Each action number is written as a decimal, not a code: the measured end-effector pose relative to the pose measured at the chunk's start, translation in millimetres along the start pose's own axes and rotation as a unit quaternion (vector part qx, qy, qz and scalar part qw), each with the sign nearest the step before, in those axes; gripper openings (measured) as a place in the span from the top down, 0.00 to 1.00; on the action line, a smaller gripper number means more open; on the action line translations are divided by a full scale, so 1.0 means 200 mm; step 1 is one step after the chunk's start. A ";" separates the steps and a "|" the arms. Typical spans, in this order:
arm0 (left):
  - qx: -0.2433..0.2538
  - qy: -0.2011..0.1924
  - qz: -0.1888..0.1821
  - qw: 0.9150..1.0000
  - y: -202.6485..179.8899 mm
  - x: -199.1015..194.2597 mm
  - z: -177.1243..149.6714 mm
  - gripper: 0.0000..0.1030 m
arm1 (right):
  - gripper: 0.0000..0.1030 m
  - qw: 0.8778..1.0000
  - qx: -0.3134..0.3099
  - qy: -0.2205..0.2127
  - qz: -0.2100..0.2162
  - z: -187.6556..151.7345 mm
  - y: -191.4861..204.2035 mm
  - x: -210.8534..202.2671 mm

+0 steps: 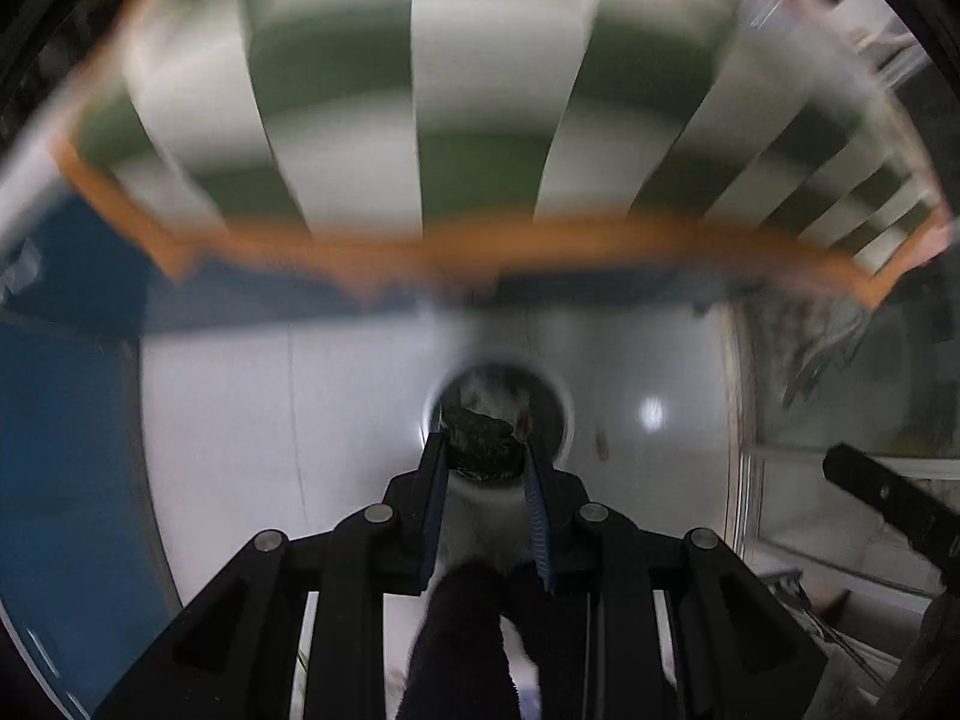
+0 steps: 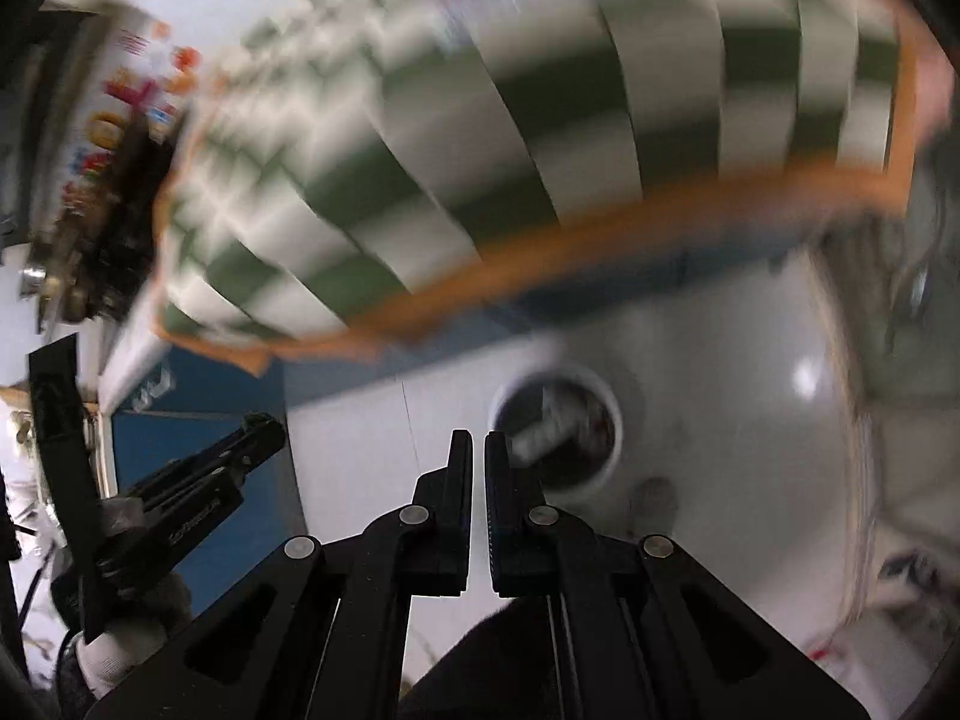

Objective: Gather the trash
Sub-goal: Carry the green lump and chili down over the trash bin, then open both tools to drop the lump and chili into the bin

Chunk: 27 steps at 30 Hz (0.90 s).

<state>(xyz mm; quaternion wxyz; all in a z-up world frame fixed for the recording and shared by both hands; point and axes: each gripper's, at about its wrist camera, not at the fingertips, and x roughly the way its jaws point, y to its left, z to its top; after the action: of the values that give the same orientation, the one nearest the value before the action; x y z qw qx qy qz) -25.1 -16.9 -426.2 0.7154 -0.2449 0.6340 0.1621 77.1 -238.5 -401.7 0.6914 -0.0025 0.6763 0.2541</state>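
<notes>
In the left wrist view my left gripper [image 1: 486, 441] is shut on a dark green crumpled piece of trash [image 1: 483, 441], held just over a white round bin [image 1: 555, 402] that stands on the pale floor. The bin has pale scraps inside. In the right wrist view my right gripper [image 2: 478, 441] is shut and empty, just left of the same bin [image 2: 606, 402], which holds a white crumpled wad [image 2: 540, 435]. My left gripper also shows at the left of the right wrist view [image 2: 258, 426]. Both views are motion-blurred.
A table with a green-and-white checked cloth [image 1: 498, 102] and orange trim [image 1: 540, 246] hangs above the bin; it also fills the right wrist view [image 2: 540, 120]. A blue panel [image 1: 66, 420] stands left. Clutter [image 1: 840, 348] lies at the right.
</notes>
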 end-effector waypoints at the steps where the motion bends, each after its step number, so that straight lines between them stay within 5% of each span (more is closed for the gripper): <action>1: -0.011 0.016 -0.003 1.000 0.02 0.13 -0.02 0.78 | 0.96 1.000 0.008 0.019 -0.002 -0.04 -0.07 0.15; 7: -0.029 0.099 -0.032 0.994 0.03 0.93 -0.05 0.72 | 0.96 0.996 0.009 0.068 -0.058 -0.13 -0.38 0.92; 11: -0.024 0.102 -0.024 0.994 0.01 1.24 -0.04 0.10 | 0.95 0.992 0.014 0.085 -0.095 -0.12 -0.52 1.27; 14: -0.024 0.101 -0.009 0.995 0.03 1.34 -0.04 0.08 | 0.92 0.988 0.005 0.098 -0.117 -0.08 -0.55 1.46; 16: -0.021 0.100 0.008 0.995 0.05 1.38 -0.05 0.07 | 0.75 0.985 -0.008 0.105 -0.139 -0.08 -0.55 1.57; 18: -0.020 0.097 0.026 0.995 0.08 1.40 -0.06 0.07 | 0.21 0.982 -0.020 0.111 -0.151 -0.08 -0.53 1.66; 19: -0.020 0.098 0.034 0.994 0.11 1.40 -0.06 0.07 | 0.13 0.981 -0.028 0.114 -0.157 -0.08 -0.51 1.70; 27: -0.015 0.090 0.069 0.993 0.23 1.27 -0.09 0.07 | 0.00 0.976 -0.052 0.106 -0.184 -0.09 -0.40 1.71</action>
<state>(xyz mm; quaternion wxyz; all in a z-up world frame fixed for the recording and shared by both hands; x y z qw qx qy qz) -28.1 -8.8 -684.5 0.6385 -0.2251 0.7088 0.1982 74.7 -196.1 -750.0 0.6493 -0.1893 0.7200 0.1556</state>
